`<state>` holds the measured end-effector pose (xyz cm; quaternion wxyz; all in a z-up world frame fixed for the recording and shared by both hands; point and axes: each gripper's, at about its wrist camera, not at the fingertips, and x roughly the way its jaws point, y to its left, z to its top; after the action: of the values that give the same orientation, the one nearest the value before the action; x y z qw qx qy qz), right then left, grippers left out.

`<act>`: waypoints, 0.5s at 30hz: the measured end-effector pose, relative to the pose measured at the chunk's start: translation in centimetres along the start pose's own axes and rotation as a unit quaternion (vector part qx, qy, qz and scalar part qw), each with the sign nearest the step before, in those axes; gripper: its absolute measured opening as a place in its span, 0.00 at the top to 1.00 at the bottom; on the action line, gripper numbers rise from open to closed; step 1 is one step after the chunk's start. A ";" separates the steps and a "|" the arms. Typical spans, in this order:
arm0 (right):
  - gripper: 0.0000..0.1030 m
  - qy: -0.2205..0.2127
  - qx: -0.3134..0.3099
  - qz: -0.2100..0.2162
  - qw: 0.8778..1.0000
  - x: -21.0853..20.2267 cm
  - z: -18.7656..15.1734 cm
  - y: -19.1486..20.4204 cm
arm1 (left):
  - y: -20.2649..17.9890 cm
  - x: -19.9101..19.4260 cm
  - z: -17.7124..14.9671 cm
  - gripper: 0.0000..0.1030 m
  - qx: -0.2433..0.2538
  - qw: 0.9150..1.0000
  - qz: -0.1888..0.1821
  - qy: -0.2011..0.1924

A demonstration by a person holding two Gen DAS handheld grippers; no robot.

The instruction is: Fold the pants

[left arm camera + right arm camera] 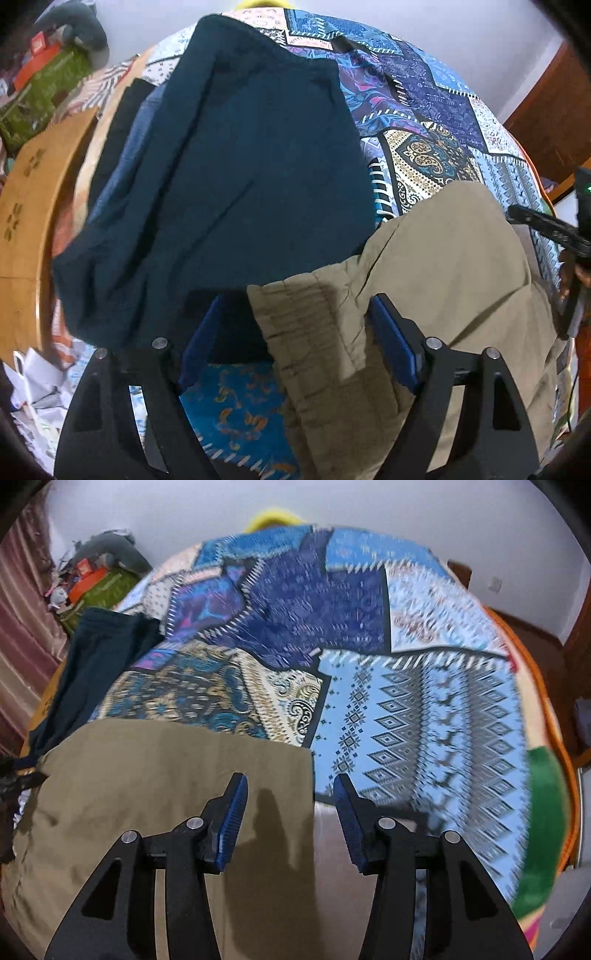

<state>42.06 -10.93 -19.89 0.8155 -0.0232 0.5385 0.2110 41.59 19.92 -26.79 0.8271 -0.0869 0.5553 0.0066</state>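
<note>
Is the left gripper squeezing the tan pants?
No, the left gripper is wide open, with the tan pants waistband lying loose between its fingers.

A patchwork bedspread point(424, 709) in blues, cream and purple is covering the bed, and a stack of folded clothes, dark teal on top point(236, 177) with a blue garment point(129, 155) and a black one point(125, 107) showing under its left edge, is lying on it at the left. A wooden headboard point(26, 206) is running along the bed's left side, with crumpled white paper point(40, 391) lying below it. A green box point(40, 96) with orange items on top is sitting against the white wall point(332, 506), and something yellow point(275, 517) is peeking over the bed's far edge.
</note>
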 end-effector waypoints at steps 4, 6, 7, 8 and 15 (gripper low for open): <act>0.57 0.019 0.015 0.018 1.000 2.5 0.4 0.0 | 0.4 0.4 -0.1 0.21 -0.009 1.000 -0.019 -0.001; 0.57 0.004 0.017 0.022 1.000 2.9 0.4 0.2 | 0.5 0.5 -0.2 0.24 -0.008 1.000 -0.028 -0.004; 0.57 0.002 0.017 0.024 1.000 2.9 0.4 0.3 | 0.5 0.5 -0.2 0.30 -0.009 0.999 -0.037 -0.005; 0.65 0.002 0.017 0.028 0.999 3.0 0.5 0.3 | 0.4 0.5 -0.3 0.36 -0.010 0.999 -0.047 -0.005; 0.88 -0.011 0.002 0.001 1.000 2.3 0.5 0.6 | -0.3 -0.7 -0.4 0.47 0.001 1.000 -0.014 -0.028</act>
<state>42.99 -9.50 -21.61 0.8213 -0.0186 0.5296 0.2111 41.00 19.59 -26.28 0.8422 -0.0938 0.5309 -0.0029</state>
